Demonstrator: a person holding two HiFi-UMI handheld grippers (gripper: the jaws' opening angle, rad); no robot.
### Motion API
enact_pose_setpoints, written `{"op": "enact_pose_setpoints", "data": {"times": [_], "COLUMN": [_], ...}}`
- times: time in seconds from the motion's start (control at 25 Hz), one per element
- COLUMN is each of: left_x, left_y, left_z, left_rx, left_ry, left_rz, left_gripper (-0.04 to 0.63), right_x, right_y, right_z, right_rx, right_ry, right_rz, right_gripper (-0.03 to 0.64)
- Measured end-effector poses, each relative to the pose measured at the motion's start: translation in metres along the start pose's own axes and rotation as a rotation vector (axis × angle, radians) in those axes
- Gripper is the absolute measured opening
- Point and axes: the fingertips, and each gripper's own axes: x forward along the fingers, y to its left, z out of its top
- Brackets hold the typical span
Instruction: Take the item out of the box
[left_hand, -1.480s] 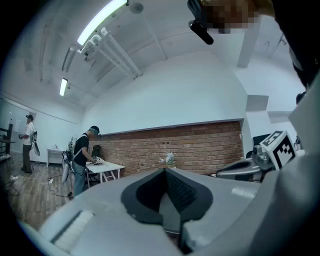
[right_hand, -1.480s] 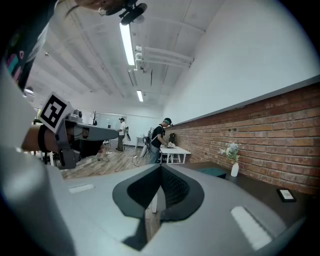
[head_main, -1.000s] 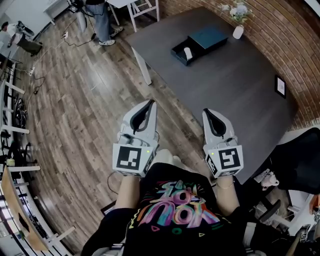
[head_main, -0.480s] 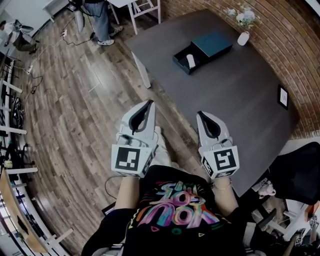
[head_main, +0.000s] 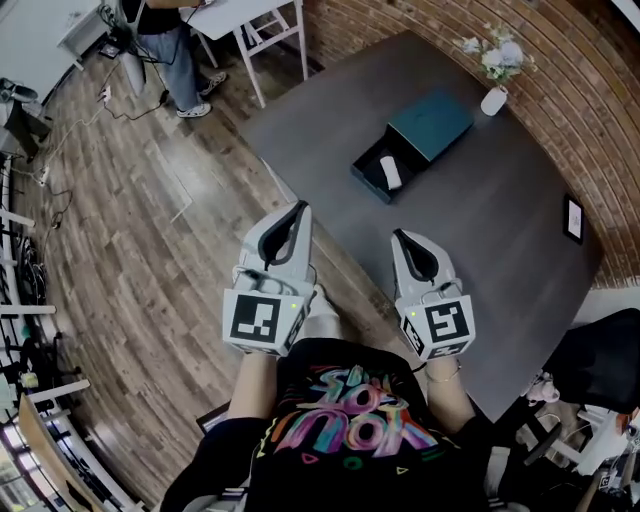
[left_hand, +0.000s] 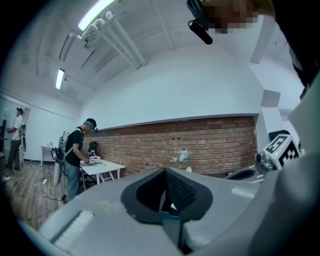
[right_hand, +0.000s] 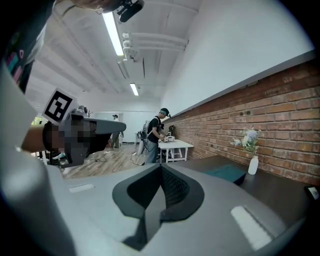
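Seen from above, a person holds two grey handheld grippers out over a wood-plank floor (head_main: 150, 250), just short of the near edge of a dark grey table (head_main: 480, 230). The left gripper (head_main: 298, 207) and the right gripper (head_main: 400, 236) both have their jaws pressed together with nothing between them. Each carries a cube with black-and-white square markers, which are patterns and not words. Well ahead on the table sits an open dark teal box (head_main: 365, 184) with a small white item (head_main: 391, 172) lying inside it. The box lid (head_main: 432, 122) rests touching its far side. Beyond are a white vase (head_main: 494, 100) of pale flowers and a brick wall (head_main: 580, 90). A small dark frame (head_main: 573, 218) lies near the table's right edge, its print too small to read. The person's black shirt (head_main: 345, 420) bears colourful graffiti lettering that cannot be made out.
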Motion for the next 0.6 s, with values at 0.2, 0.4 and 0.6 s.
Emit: {"op": "enact_pose_setpoints", "data": {"times": [0.2,0.4,0.6], "left_x": [0.040,0.068,0.088], "left_y": [0.035,0.054,0.060], "left_z": [0.000,-0.012,-0.027], "left_rx": [0.011,-0.009,-0.028], "left_ry": [0.015,0.042,0.069], "left_rz": [-0.060,-0.116,-0.174], "left_gripper": [0.002,0.002,0.002], "right_x": [0.044,0.075,0.090], "right_y": [-0.014,-0.025,-0.034], "right_z": [0.007,0.007,-0.001], "right_rx": [0.010,0.016,0.030], "right_ry": [0.018,0.045,0.077], "right_rz": [-0.060,-0.112,-0.158], "right_gripper": [0.000,0.000,0.000]}}
